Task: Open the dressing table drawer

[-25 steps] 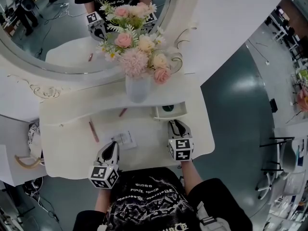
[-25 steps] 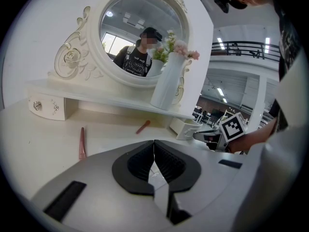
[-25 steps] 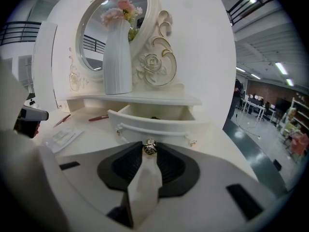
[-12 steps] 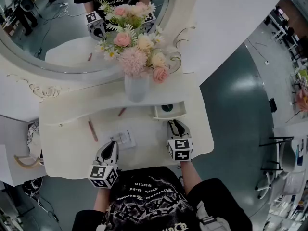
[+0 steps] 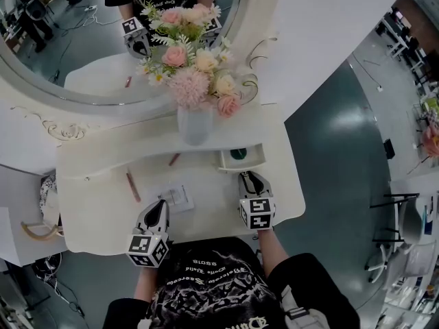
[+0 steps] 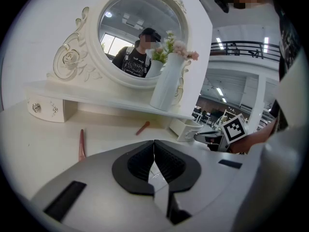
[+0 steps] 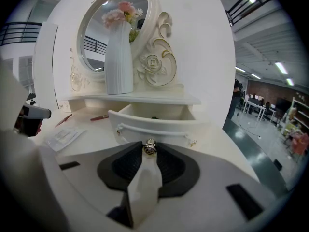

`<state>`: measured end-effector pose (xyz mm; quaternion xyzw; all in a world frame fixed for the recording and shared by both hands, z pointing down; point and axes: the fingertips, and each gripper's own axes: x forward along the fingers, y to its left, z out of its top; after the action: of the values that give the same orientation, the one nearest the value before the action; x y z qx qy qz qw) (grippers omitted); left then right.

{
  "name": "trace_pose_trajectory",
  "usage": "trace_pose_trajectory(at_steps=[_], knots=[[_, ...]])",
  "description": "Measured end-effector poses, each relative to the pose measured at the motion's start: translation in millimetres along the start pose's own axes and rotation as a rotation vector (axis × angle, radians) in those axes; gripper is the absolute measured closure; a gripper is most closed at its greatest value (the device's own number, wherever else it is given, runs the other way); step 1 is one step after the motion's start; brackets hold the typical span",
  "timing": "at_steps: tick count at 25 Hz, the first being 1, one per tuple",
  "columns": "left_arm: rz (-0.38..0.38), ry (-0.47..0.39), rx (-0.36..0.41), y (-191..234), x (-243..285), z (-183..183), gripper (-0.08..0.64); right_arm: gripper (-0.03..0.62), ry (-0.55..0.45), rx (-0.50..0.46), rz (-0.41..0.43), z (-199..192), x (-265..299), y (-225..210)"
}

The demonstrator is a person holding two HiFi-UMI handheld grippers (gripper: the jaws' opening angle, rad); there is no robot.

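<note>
The small white drawer (image 5: 241, 157) under the right end of the dressing table's shelf stands pulled out, with something dark green inside. In the right gripper view the drawer front (image 7: 154, 123) faces me and its small metal knob (image 7: 150, 148) sits pinched between the tips of my right gripper (image 7: 150, 151). From the head view my right gripper (image 5: 251, 177) reaches the drawer front from the near side. My left gripper (image 5: 157, 208) rests over the tabletop at the near left, its jaws shut with nothing between them (image 6: 154, 149).
A white vase of pink flowers (image 5: 195, 124) stands on the shelf above the drawer, before an oval mirror (image 5: 82, 53). A pink pen (image 5: 132, 186), a shorter red stick (image 5: 175, 160) and a printed slip (image 5: 177, 197) lie on the tabletop (image 5: 103, 211). Another small drawer (image 6: 46, 109) is at the shelf's left end.
</note>
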<state>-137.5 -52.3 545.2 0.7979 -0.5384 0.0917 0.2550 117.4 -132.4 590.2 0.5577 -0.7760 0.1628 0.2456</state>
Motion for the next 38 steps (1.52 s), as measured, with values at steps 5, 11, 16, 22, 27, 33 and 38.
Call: trace_pose_trajectory(at_steps=[5, 11, 16, 22, 27, 33, 38], knots=[[-0.001, -0.001, -0.002, -0.9, -1.1, -0.4, 0.544, 0.491, 0.003, -0.002, -0.002, -0.6, -1.4, 0.2], [0.003, 0.012, 0.000, -0.8, -3.2, -4.0, 0.543, 0.491, -0.001, 0.000, -0.002, -1.8, -2.4, 0.3], [-0.001, 0.021, 0.004, -2.2, -3.1, -6.3, 0.545, 0.492, 0.000, -0.008, 0.000, -0.4, -2.3, 0.3], [0.001, 0.017, -0.004, 0.6, -3.8, -6.7, 0.544, 0.492, 0.000, -0.007, -0.004, -1.5, -2.7, 0.9], [-0.002, 0.017, -0.003, 1.4, -3.1, -6.0, 0.544, 0.491, 0.002, -0.008, -0.009, -2.6, -4.0, 1.3], [-0.006, 0.019, 0.001, 1.4, -1.5, -5.5, 0.544, 0.492, 0.003, -0.010, -0.009, -2.9, -4.0, 1.3], [-0.011, 0.018, 0.002, 0.4, 0.2, -4.2, 0.545, 0.491, 0.003, -0.013, -0.006, -3.5, -4.9, 1.8]])
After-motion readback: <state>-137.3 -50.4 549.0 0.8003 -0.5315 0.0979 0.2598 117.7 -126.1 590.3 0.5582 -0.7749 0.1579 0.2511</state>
